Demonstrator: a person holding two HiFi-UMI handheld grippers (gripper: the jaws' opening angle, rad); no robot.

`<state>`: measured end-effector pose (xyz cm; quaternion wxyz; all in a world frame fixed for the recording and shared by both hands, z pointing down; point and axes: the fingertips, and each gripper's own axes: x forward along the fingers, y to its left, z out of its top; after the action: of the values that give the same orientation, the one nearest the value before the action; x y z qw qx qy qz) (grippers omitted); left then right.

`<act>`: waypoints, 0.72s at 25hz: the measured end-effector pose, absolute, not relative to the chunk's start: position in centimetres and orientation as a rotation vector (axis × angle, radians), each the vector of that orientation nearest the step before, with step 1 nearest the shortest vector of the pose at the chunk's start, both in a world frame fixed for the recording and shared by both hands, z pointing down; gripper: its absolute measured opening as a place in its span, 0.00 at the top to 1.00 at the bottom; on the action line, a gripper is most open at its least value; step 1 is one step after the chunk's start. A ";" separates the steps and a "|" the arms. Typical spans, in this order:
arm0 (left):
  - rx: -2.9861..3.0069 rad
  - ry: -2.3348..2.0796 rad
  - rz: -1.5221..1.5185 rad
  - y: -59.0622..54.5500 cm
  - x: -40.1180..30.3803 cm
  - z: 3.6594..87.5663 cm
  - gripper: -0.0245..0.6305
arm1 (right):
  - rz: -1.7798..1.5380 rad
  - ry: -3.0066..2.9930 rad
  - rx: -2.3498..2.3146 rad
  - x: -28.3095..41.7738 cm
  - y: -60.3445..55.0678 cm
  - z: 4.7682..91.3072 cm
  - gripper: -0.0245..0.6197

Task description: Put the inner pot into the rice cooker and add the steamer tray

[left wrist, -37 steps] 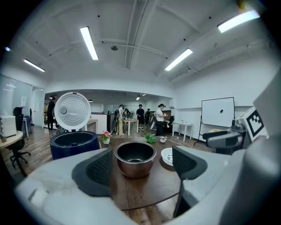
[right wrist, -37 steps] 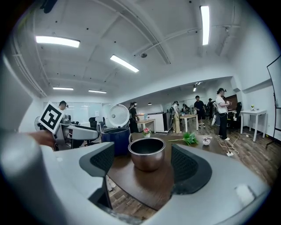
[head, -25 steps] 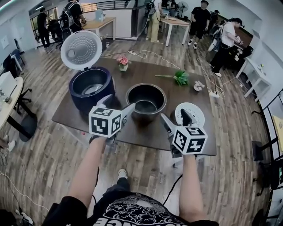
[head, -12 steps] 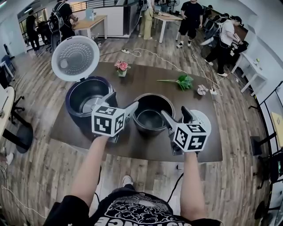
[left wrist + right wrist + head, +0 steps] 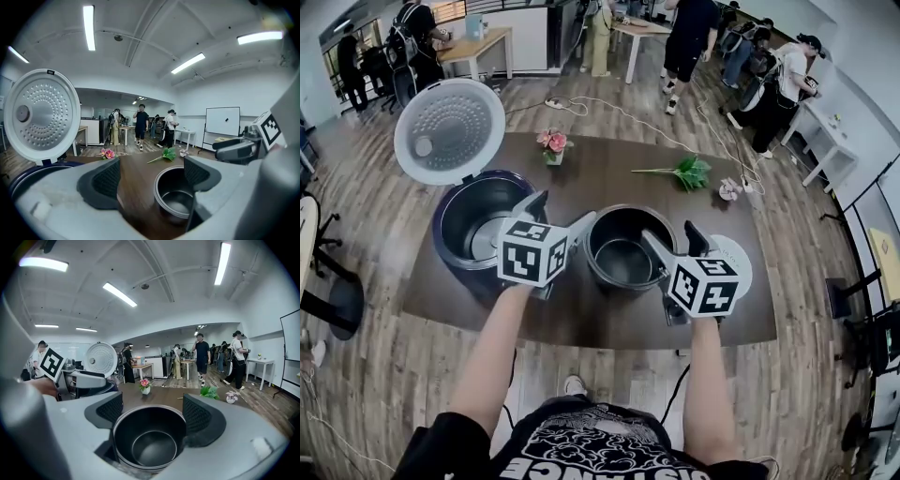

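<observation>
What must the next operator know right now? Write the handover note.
Left gripper: open, empty, between the rice cooker and the inner pot.
Right gripper: open, empty, at the pot's right rim, not clamped on it.
The pot stands on the table beside the cooker, whose lid is up. The steamer tray lies right of the pot, partly behind the right gripper.
Done: nothing placed.
Left: grip the pot, lower it into the cooker, add the tray.

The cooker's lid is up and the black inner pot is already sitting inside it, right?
Not quite. The lid is up, but the inner pot is not inside the rice cooker: it stands on the table beside it, as the head view shows.
</observation>
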<state>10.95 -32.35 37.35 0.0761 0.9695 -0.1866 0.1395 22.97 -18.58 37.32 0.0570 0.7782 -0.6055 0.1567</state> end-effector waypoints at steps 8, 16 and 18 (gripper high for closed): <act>2.900 -0.546 0.408 -33.6 11.4 37.7 0.31 | 0.492 -1.799 2.377 23.9 -18.8 38.1 0.35; 2.902 -0.581 0.426 -33.7 12.8 37.9 0.31 | 0.502 -1.831 2.354 25.5 -19.1 38.8 0.35; 2.903 -0.603 0.435 -33.4 13.3 37.8 0.31 | 0.503 -1.855 2.338 26.2 -19.2 39.0 0.35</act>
<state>13.27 -33.40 37.80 0.0726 0.9662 -0.2006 0.1447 26.17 -19.15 38.95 0.0574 0.7713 -0.6117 0.1660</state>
